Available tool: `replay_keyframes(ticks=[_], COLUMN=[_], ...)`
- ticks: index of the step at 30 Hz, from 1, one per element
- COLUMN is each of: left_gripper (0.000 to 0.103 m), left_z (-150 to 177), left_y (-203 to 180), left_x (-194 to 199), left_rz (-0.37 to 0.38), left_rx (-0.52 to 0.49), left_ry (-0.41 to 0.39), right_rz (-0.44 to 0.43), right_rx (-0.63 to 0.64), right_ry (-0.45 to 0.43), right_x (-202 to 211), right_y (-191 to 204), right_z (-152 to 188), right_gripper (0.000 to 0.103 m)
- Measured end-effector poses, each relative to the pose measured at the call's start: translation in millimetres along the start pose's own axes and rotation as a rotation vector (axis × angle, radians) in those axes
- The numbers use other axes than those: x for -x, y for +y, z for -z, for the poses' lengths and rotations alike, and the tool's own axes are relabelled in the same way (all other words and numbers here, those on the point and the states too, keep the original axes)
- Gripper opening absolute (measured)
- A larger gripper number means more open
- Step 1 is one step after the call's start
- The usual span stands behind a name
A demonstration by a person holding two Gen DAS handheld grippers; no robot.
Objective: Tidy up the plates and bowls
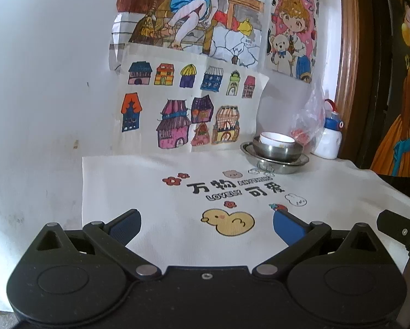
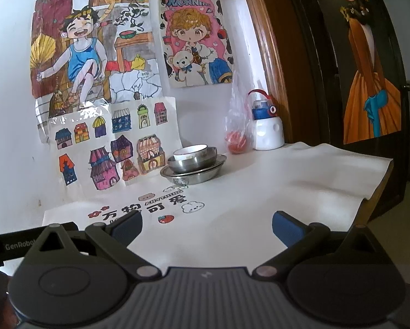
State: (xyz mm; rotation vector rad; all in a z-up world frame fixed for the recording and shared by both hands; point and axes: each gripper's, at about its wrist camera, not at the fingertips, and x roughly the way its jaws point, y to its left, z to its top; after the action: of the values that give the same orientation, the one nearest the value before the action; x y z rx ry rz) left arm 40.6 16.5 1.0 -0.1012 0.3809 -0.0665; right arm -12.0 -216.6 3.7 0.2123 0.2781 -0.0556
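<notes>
Far ahead by the wall: nested stack (image 1: 274, 153) (image 2: 194, 164), well apart from my grippers, left (image 1: 207, 226) and right (image 2: 207, 226), both spread, empty; neither clearly nearer.

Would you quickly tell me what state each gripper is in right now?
Left gripper: open, holding nothing, above the tablecloth.
Right gripper: open, holding nothing; the stacked bowls sit untouched ahead.
</notes>
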Motion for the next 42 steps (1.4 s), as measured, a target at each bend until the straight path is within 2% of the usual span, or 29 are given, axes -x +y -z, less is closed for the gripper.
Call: replay_keyframes(ticks=[42], left_gripper=[0.102], left_z=[6.6], left_y=[-3.2], left_x=[-24.6], left_rz=[-0.013], left_rx=[-0.063], left_ry=[0.084], right_rz=[0.008], right_rx=[-0.047], right_ry=[0.065], right_x=[-35.2], right_y=[-6.6], right_z=[12.1], right_gripper=[0.103])
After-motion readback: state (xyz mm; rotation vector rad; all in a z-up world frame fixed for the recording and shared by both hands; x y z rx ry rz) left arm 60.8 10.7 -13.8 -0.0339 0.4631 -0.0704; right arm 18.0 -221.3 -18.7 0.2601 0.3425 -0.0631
